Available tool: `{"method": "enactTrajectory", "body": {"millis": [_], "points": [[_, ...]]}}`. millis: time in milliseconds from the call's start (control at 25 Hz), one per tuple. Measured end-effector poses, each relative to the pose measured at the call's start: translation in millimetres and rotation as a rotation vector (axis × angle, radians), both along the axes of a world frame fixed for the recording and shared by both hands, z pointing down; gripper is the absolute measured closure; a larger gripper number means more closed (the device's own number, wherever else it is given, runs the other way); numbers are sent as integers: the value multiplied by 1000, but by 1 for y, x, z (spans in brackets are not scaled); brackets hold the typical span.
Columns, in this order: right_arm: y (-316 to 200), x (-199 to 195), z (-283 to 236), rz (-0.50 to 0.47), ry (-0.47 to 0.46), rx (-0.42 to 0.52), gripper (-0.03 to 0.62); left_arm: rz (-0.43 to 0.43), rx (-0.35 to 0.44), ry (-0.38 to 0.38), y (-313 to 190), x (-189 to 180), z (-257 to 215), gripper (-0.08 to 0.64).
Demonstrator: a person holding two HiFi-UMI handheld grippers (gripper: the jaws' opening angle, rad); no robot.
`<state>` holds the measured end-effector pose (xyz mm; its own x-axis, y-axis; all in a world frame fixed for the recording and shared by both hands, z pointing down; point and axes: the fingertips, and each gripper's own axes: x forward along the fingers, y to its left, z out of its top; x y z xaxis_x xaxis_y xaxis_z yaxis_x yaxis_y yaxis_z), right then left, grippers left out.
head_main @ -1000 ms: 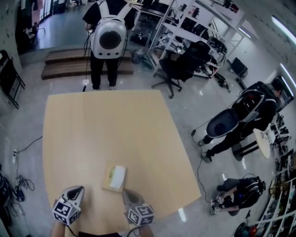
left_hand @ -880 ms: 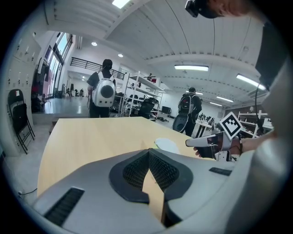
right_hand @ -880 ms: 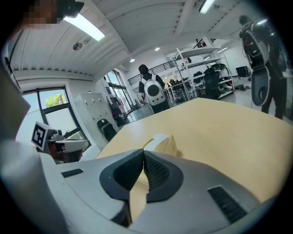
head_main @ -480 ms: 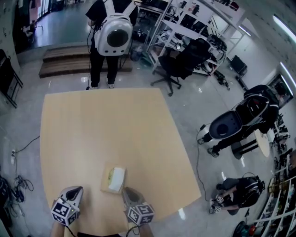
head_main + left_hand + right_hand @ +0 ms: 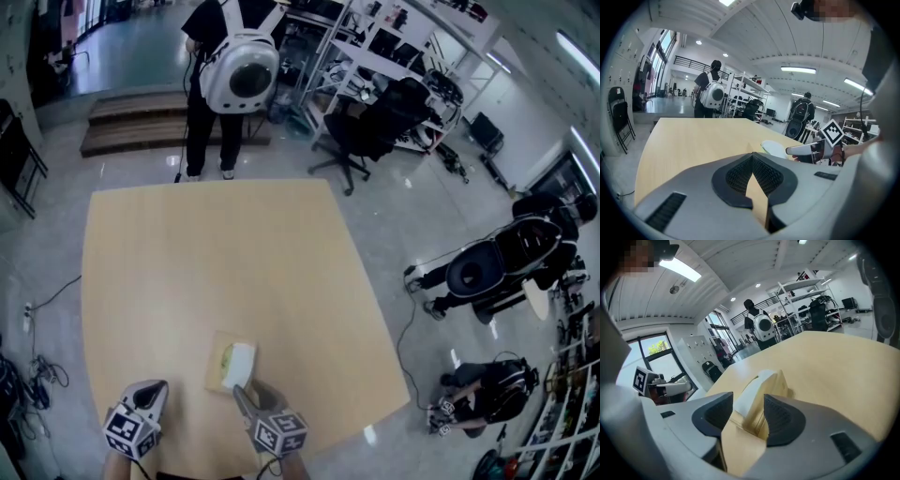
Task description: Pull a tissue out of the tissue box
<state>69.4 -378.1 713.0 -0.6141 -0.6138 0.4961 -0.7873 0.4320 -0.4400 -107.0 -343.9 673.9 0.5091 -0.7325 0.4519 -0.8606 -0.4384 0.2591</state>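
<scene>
Right claw (image 5: 242, 392) wide open, jaws just been opening; tissue (image 5: 749, 392) stands from tissue box (image 5: 780, 383) in line between pads, not pinched yet. Box lies on table (image 5: 216, 253) near my edge, just ahead of claw. Left claw (image 5: 155, 386) shut, empty, apart from box. Step, I judge: approach for grasp. Next: advance little, close on tissue top only, pull up; light box may lift too.
</scene>
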Motion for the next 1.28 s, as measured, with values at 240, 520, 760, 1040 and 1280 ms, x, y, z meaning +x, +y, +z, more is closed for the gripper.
{"method": "enactTrajectory", "body": {"millis": [240, 520, 760, 1040, 1280], "points": [[-9, -9, 0, -13, 1, -8, 393, -11, -14, -2, -5, -7, 1, 552], [-17, -11, 9, -42, 5, -12, 394, -20, -22, -10, -12, -8, 10, 552], [-13, -12, 10, -45, 45, 2, 502, -21, -21, -12, -10, -12, 7, 552], [-3, -9, 16, -20, 63, 11, 563, -18, -8, -2, 5, -14, 13, 552], [-10, -7, 7, -15, 70, 19, 588, -26, -16, -4, -3, -16, 8, 552]]}}
